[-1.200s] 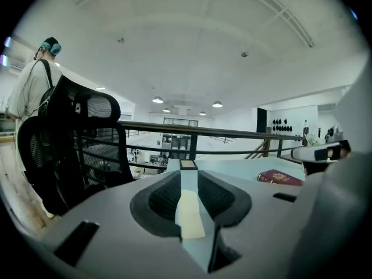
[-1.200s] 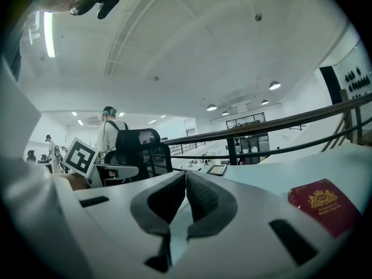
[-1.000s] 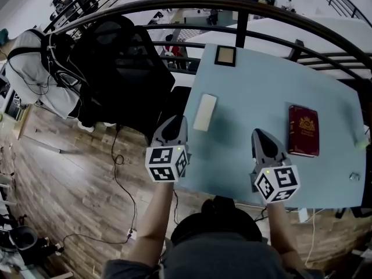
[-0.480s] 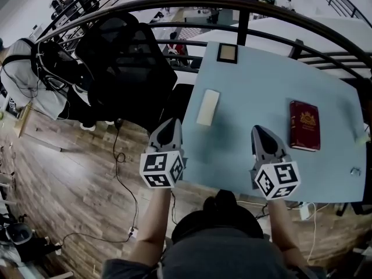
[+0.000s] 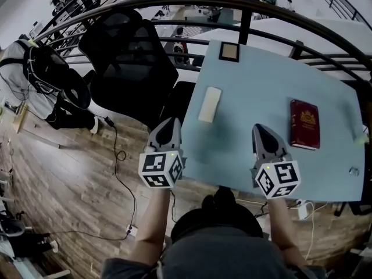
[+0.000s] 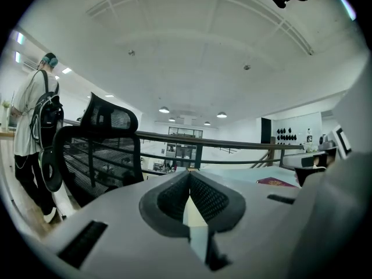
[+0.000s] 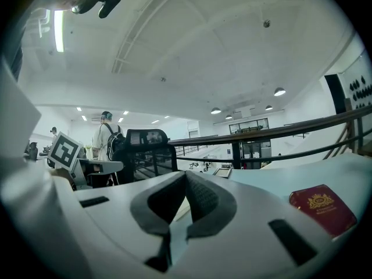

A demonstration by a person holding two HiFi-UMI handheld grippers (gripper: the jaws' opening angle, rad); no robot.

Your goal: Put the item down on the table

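A cream rectangular block (image 5: 209,104) lies flat on the light blue table (image 5: 256,86), near its left side, with nothing touching it. My left gripper (image 5: 170,122) hovers over the table's near left edge, a short way in front of the block; its jaws are shut and hold nothing (image 6: 189,177). My right gripper (image 5: 259,129) hangs over the table's front part, also shut and holding nothing (image 7: 185,176). A dark red booklet (image 5: 304,124) lies to the right of it, seen too in the right gripper view (image 7: 323,208).
A small framed picture (image 5: 229,52) lies at the table's far edge. A black mesh office chair (image 5: 131,57) stands left of the table, with a curved black railing (image 5: 244,7) behind. A person with a backpack (image 5: 40,74) stands at far left. Cables lie on the wooden floor (image 5: 119,167).
My left gripper has drawn back a little to the left, off the table's edge. The block stays where it lay. The person at the left has moved further away.
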